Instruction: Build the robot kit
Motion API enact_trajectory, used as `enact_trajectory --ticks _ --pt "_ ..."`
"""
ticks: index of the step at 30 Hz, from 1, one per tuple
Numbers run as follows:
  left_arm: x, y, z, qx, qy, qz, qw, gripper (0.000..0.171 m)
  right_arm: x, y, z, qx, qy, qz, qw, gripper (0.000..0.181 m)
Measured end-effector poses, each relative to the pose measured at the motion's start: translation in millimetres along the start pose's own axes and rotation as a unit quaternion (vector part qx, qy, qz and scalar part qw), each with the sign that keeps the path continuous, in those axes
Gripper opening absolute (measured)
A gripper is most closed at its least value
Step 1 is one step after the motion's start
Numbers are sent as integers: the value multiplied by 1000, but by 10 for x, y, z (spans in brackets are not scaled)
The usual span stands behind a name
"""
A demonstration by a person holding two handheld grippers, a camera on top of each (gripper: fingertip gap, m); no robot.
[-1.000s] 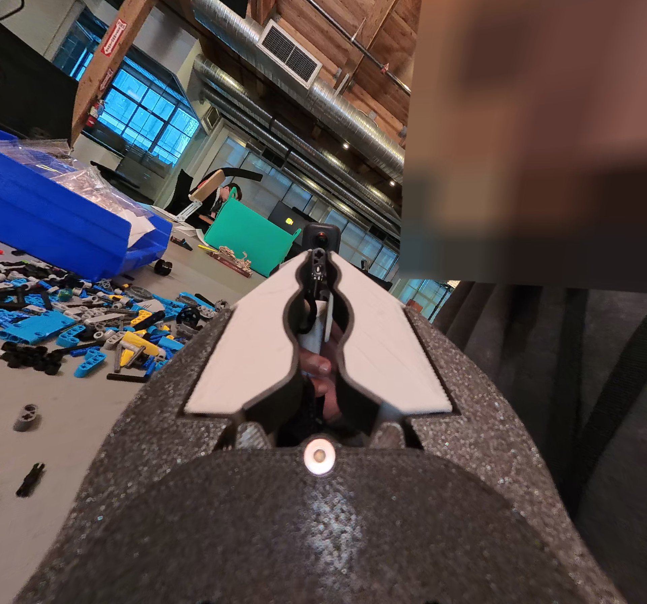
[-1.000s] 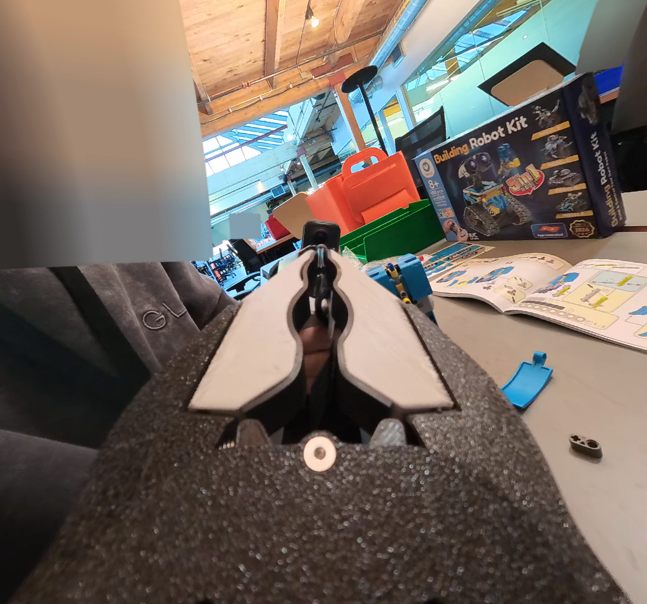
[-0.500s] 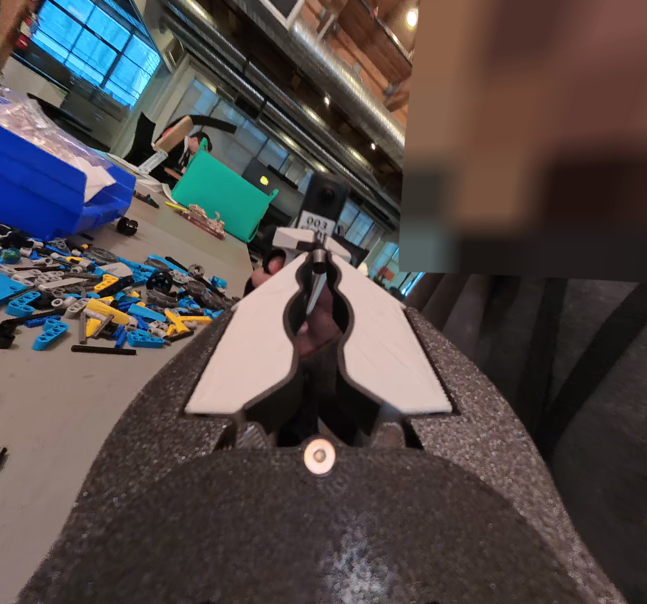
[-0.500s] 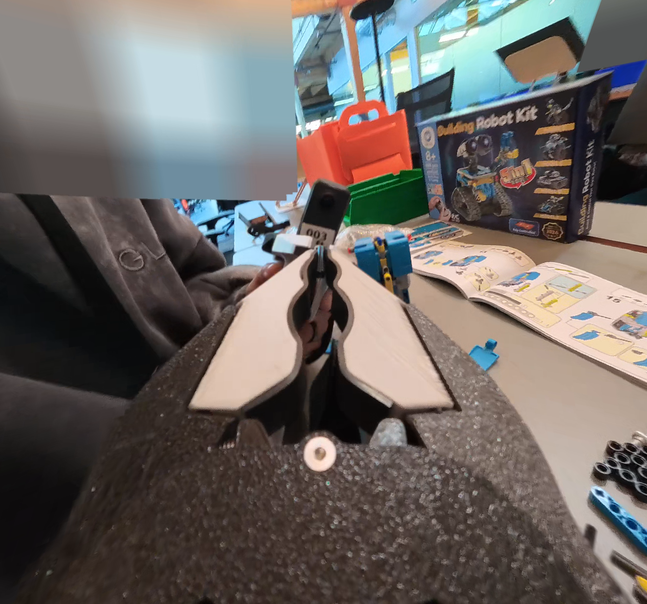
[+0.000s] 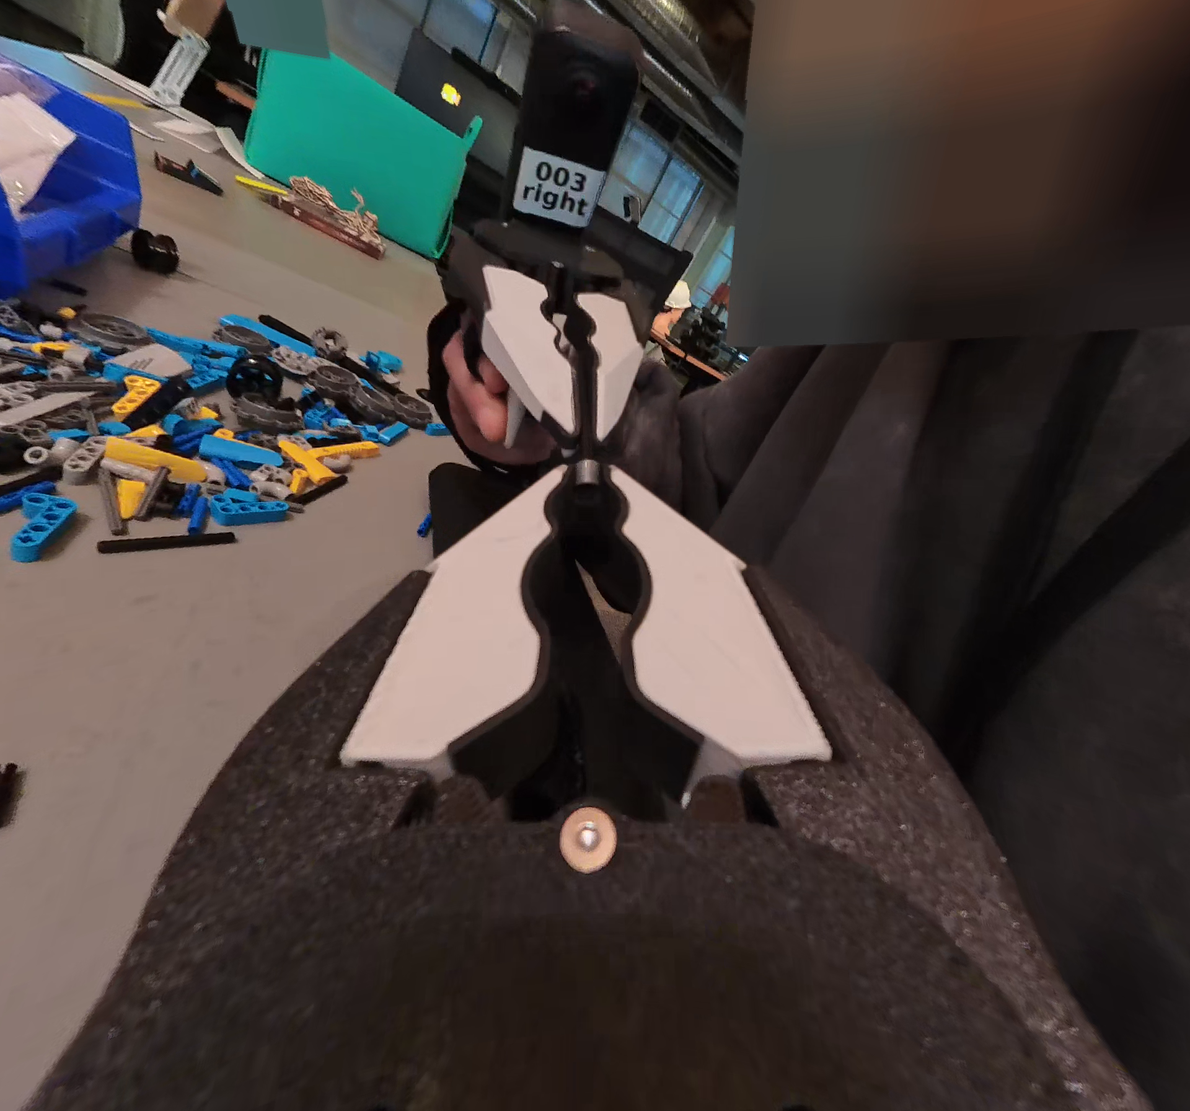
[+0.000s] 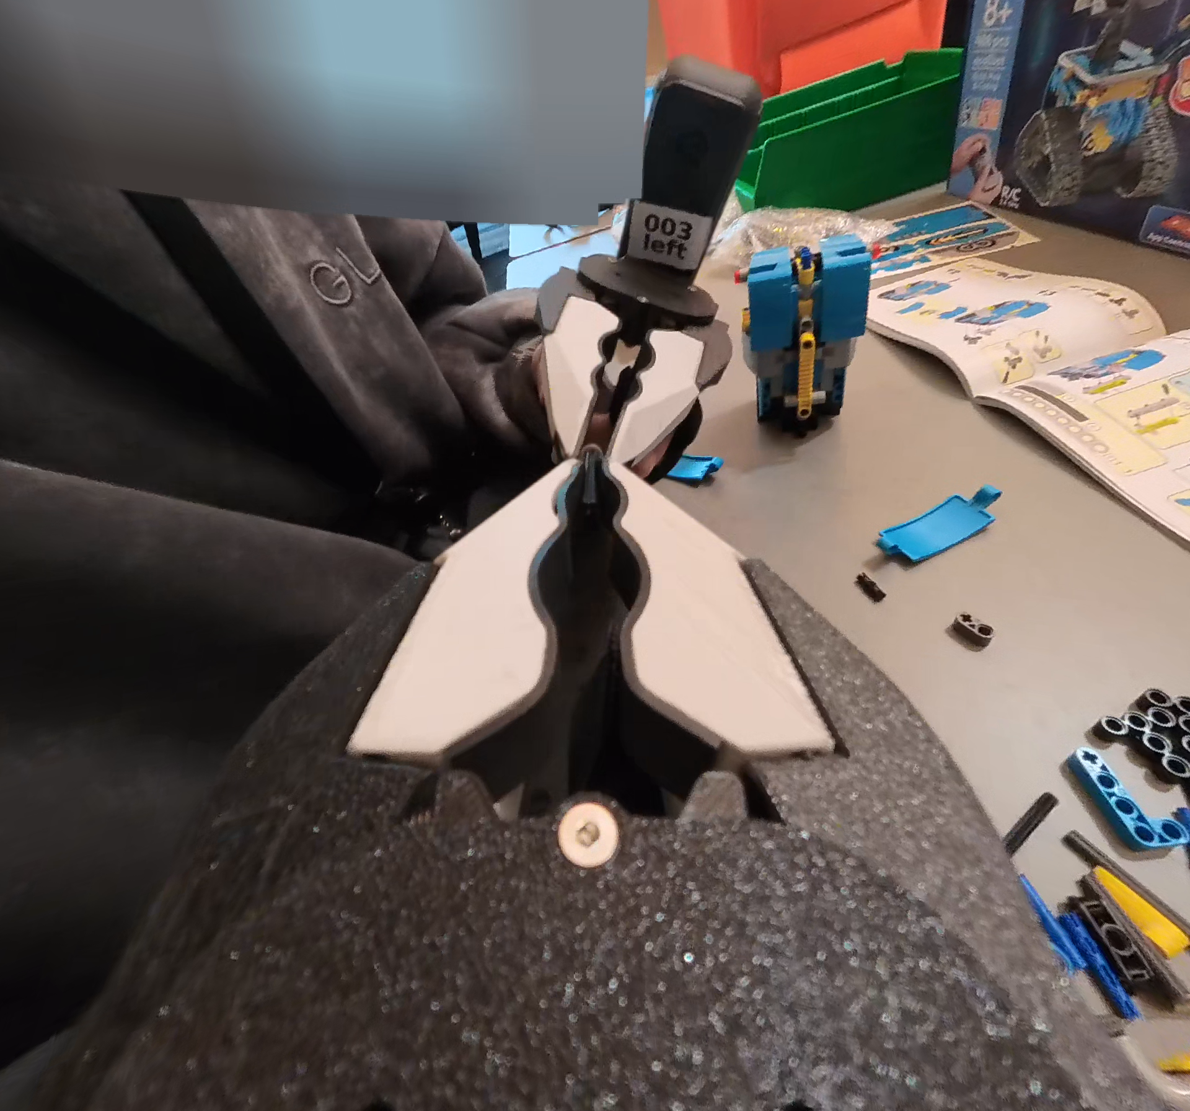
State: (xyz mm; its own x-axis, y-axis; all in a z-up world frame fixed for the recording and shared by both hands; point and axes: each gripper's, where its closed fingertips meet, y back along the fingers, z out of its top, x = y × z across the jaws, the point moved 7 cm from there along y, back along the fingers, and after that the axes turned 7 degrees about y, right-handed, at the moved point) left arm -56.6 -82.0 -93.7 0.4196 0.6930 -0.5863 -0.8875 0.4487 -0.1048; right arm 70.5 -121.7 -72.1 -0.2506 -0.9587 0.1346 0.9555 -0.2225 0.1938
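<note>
Tongs lower; perhaps grey tabletop.

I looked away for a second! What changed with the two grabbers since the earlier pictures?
Both tipped down from the ceiling toward the table and drew apart a little, tips still meeting. The left hand-held gripper stays shut on a small grey piece, the right hand-held gripper on a thin black pin. The blue model and booklet stayed put.

A small grey bush sits pinched at the left gripper's tips, centre frame, meeting a thin black axle clamped in the right gripper; the two grippers point tip to tip above the table's near edge.
</note>
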Motion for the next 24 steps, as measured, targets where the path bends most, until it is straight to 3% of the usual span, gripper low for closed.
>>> enact_trajectory --ticks 9,16,24 --pt "73 -2 -60 23 55 -12 998 5 29 -21 -37 47 20 -15 999 3" --pt "79 -36 -137 65 18 24 997 4 24 -28 -136 83 -15 3 996 4" --pt "105 -64 -192 90 28 29 995 4 32 -35 -201 100 -20 12 995 4"
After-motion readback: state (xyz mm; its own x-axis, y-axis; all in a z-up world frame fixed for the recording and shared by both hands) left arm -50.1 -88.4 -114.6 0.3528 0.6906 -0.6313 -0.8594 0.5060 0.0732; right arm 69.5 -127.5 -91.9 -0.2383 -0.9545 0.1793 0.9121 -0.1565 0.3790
